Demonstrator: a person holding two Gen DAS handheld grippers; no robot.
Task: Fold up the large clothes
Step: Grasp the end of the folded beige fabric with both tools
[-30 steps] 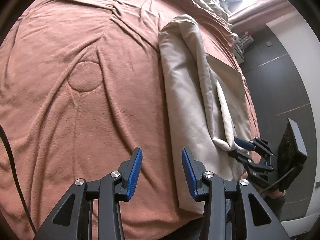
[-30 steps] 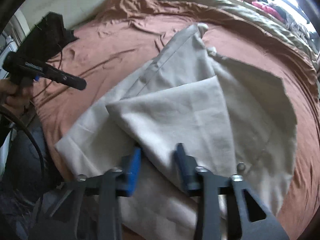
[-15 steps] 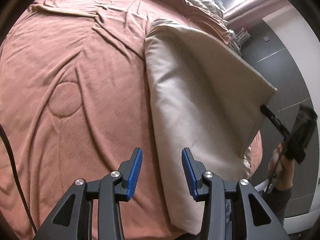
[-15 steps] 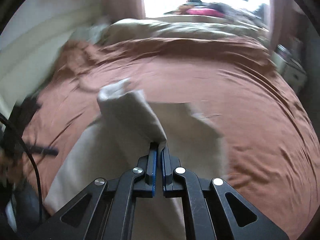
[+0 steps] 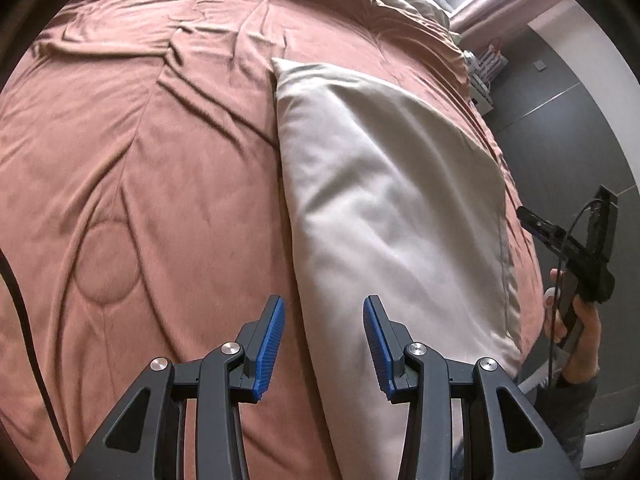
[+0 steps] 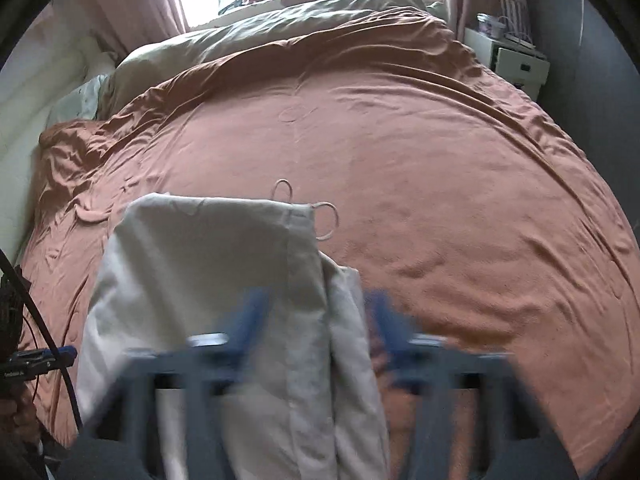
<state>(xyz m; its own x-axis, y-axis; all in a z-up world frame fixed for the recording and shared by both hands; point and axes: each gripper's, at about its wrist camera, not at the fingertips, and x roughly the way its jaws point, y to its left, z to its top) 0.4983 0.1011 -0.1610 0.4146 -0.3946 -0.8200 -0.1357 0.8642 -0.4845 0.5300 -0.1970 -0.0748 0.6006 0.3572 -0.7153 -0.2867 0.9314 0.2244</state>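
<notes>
Letting go, the right tool (image 6: 316, 320) had just opened wide and dropped the beige garment (image 5: 384, 200), now folded flat on the bed (image 5: 140, 160). The left tool (image 5: 324, 344) hung half open, holding nothing.

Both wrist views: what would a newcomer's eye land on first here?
A folded beige garment lies on the rust-brown bedspread near the bed's edge. The right claw, blurred, has just been opening, its pads off the cloth. The left claw hovers open at the garment's edge.
</notes>
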